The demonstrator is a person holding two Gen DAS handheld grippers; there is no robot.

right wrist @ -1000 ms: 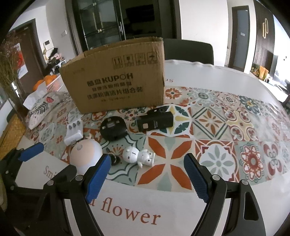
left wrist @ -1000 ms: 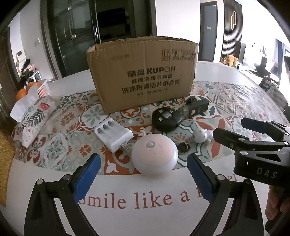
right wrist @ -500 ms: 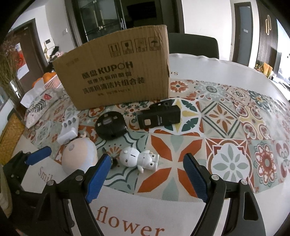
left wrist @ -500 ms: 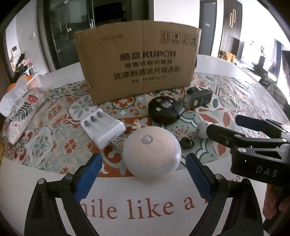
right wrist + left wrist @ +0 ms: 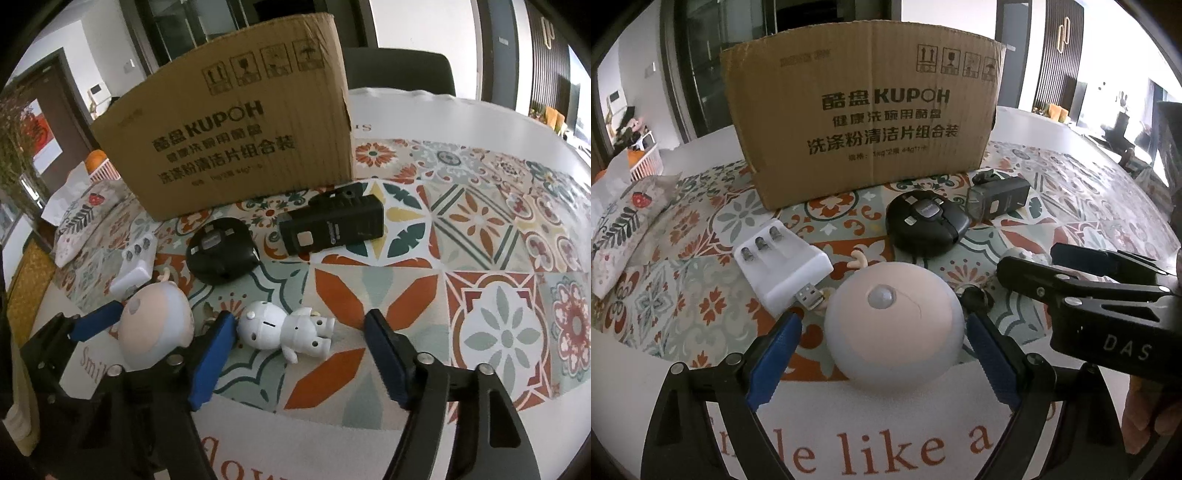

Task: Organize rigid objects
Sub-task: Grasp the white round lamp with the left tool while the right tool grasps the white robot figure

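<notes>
While both grippers straddle their targets, nothing is yet held, so the step in hand looks like the approach to a double pick-up. Across the round table with its patterned tile cloth (image 5: 498, 221), the brown cardboard box printed KUPOH (image 5: 864, 110) stands toward the far edge, its inside hidden. Near the front edge sits the pale pink dome-shaped night light (image 5: 894, 328), with the left gripper (image 5: 882, 354) spread around it, blue pads just beside its sides and seemingly not pressing. Right of it lies the small white plastic robot figurine (image 5: 286, 328) on its side, between the right gripper (image 5: 301, 354), whose jaws have just been closing but stand clear of it. Next, I judge, each needs to close firmly, then lift toward the box.
</notes>
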